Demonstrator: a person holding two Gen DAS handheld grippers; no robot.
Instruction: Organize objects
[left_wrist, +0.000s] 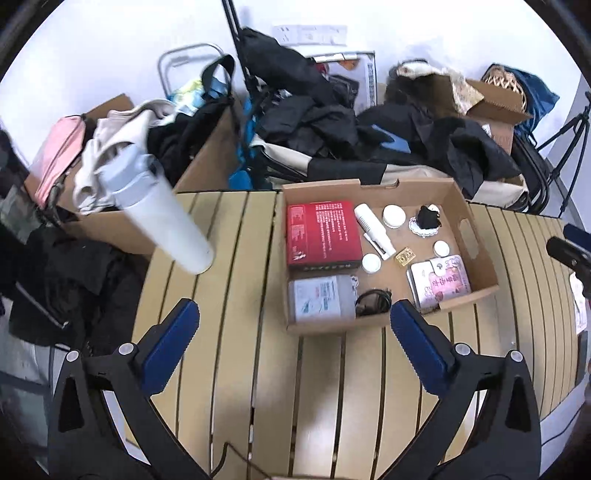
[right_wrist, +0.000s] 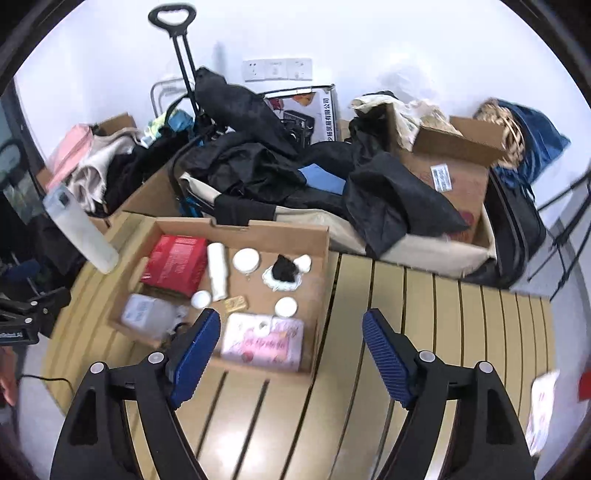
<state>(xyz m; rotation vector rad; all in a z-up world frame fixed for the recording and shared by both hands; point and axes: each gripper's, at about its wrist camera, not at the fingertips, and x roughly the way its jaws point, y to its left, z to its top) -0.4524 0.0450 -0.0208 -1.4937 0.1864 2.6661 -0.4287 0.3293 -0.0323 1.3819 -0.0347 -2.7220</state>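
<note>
- A shallow cardboard box (left_wrist: 476, 236) is seen on the slatted worktop (left_wrist: 229, 280), filled with a red box (left_wrist: 323, 232), a white tube (left_wrist: 371, 221), round white lids and a pink pouch (left_wrist: 441, 280).
- The next item – judged to be the white bottle (left_wrist: 166, 218) at the worktop's left edge – is best approached squarely, around its middle.
- The left claw (left_wrist: 295, 325) is spread wide and empty; the right claw (right_wrist: 291, 339) is parted too – nothing is touched.
</note>
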